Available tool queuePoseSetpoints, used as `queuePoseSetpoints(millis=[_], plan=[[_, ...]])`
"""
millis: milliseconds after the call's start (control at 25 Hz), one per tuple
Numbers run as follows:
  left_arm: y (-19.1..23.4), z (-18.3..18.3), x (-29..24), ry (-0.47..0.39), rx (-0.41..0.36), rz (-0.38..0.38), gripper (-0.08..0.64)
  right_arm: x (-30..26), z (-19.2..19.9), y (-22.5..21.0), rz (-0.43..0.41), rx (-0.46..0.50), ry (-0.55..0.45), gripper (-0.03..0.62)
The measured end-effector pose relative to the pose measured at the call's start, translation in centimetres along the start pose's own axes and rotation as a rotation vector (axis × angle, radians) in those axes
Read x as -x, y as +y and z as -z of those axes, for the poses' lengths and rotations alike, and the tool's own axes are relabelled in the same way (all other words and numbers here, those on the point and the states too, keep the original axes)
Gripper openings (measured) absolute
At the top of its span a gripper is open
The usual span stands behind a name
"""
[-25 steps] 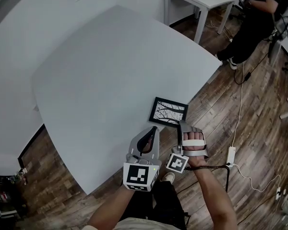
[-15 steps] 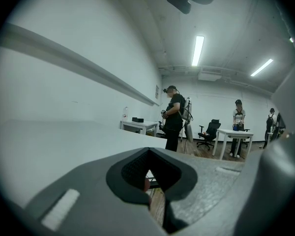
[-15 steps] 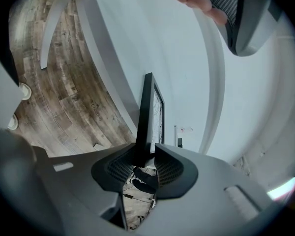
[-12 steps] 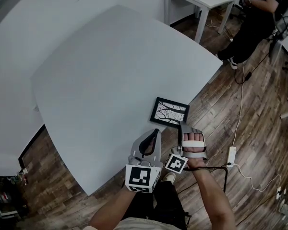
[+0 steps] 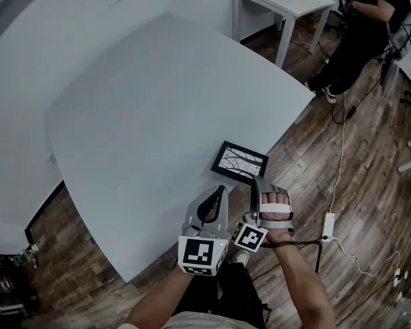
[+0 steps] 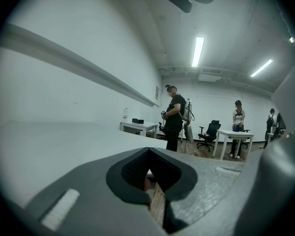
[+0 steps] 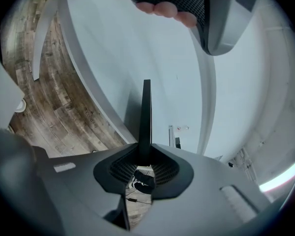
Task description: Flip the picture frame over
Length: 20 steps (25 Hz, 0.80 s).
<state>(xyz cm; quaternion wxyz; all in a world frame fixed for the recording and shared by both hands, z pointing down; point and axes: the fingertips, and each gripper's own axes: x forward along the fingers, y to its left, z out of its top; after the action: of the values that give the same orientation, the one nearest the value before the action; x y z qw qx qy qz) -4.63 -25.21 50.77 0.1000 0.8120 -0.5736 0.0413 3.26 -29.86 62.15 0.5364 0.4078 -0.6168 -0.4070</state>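
The black picture frame point(image 5: 240, 162) lies picture side up near the front right edge of the white table point(image 5: 144, 101), and its near corner hangs over that edge. My right gripper point(image 5: 255, 180) is turned on its side with its tips at the frame's near edge. In the right gripper view the frame point(image 7: 146, 117) shows edge-on as a thin dark bar running into the gripper point(image 7: 145, 163), whose jaws stand closed on it. My left gripper point(image 5: 220, 189) is just left of the frame, above the table edge. It is shut and holds nothing, as the left gripper view point(image 6: 150, 170) also shows.
A small white desk point(image 5: 288, 2) with a black object stands at the back right. A person in dark clothes point(image 5: 359, 33) is beside it. A cable and power strip point(image 5: 329, 221) lie on the wooden floor right of me. Other people, desks and chairs point(image 6: 209, 132) are farther off.
Hardly anything differs. The head view has shifted a little, and both grippers and the frame keep almost the same places.
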Motion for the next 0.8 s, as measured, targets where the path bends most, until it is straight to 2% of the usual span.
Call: queuePoseSetpoints(millis=[280, 480, 560, 800], plan=[[0.4, -1.0, -0.1, -0.018, -0.004, -0.006, 0.0, 0.4, 0.0, -0.9, -0.023, -0.088, -0.006, 0.094], [0.5, -1.8, 0.0, -0.033, -0.005, -0.012, 0.0, 0.8, 0.1, -2.1, -0.053, -0.244, -0.015, 0.094], [0.5, -2.1, -0.1, -0.036, -0.006, -0.014, 0.0, 0.8, 0.2, -2.9, -0.072, -0.326, -0.013, 0.094], [0.6, -3.0, -0.1, -0.055, -0.013, -0.019, 0.0, 0.8, 1.0, -5.2, -0.164, -0.674, -0.043, 0.094]])
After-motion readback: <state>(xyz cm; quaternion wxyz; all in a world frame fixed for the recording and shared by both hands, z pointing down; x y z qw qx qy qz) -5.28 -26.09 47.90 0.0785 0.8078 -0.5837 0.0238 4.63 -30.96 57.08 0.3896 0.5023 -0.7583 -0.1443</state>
